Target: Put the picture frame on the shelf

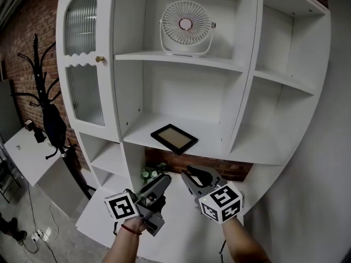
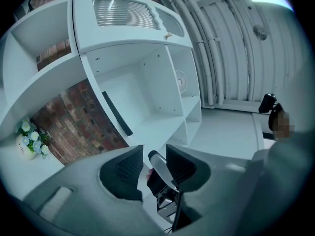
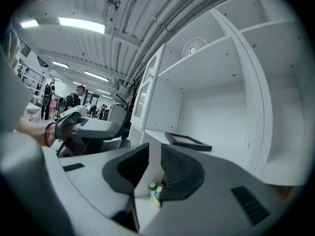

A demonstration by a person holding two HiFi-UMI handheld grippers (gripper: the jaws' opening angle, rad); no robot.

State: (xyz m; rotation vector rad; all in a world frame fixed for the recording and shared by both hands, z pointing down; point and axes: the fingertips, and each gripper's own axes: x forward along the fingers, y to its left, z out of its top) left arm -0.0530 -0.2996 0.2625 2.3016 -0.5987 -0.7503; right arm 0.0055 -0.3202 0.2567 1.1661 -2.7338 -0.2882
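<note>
Coat stand: a black, branching coat stand (image 1: 46,108) is standing at the far left, in front of a red brick wall (image 1: 27,32).
Cabinet door: an arched white door with ribbed glass panes (image 1: 82,53) and a small gold knob (image 1: 99,59) is closing off the left column of the unit.
Shelving: a tall white open-fronted shelf unit (image 1: 219,64) is filling most of the head view.
Flowers: a small bunch of white flowers with green leaves (image 1: 152,172) is sitting in the brick-backed recess below the middle shelf.
Left gripper: the grey left gripper (image 1: 164,178) is hanging in front of that recess, its jaws standing moderately apart and clamping nothing; what seems to be part of the other gripper is showing through the gap.
Frame, look: a thin rectangular picture frame with a black border and a dull tan centre (image 1: 174,138).
Frame, direction: it is lying flat, face up, and turned diagonally, with one corner pointing at the shelf's front edge. Its long axis is running from upper left to lower right in the head view.
Frame, place: it is resting on the middle shelf of the centre column, above both grippers and touched by neither.
Right gripper: the grey right gripper (image 1: 186,174) is hovering just beside the left one, its jaws narrowly apart and gripping nothing.
Fan: a round white desk fan (image 1: 185,27) is standing upright one shelf above the frame.
</note>
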